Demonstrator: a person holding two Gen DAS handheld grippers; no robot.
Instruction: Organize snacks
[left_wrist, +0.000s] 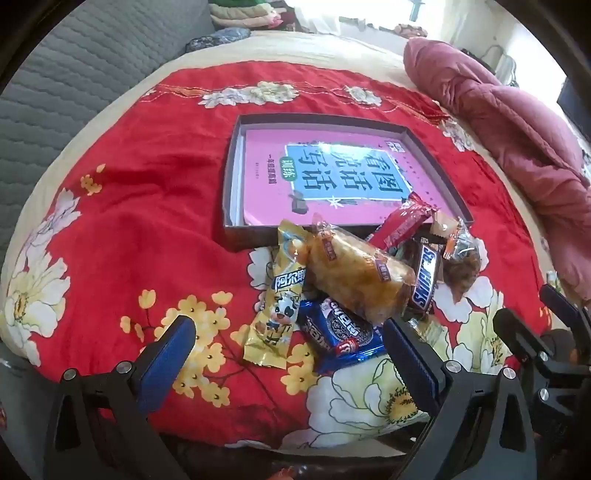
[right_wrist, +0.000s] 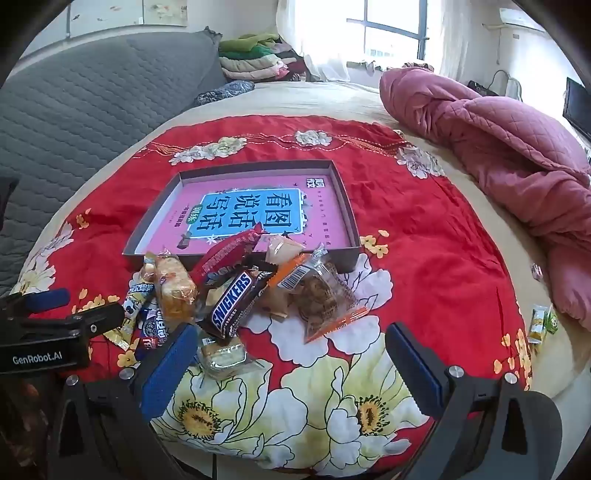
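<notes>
A pile of wrapped snacks lies on the red floral cloth in front of a shallow dark box with a pink book in it. The pile has a Snickers bar, a yellow cow packet, a blue Oreo pack, a clear-wrapped cake, a red bar leaning on the box edge, and a clear bag of brown snacks. My left gripper is open, straddling the near side of the pile. My right gripper is open, just before the pile.
A rumpled pink quilt lies along the right of the bed. A grey quilted headboard is at the left. Small green and yellow packets lie off the cloth at the right. Folded clothes are stacked at the back.
</notes>
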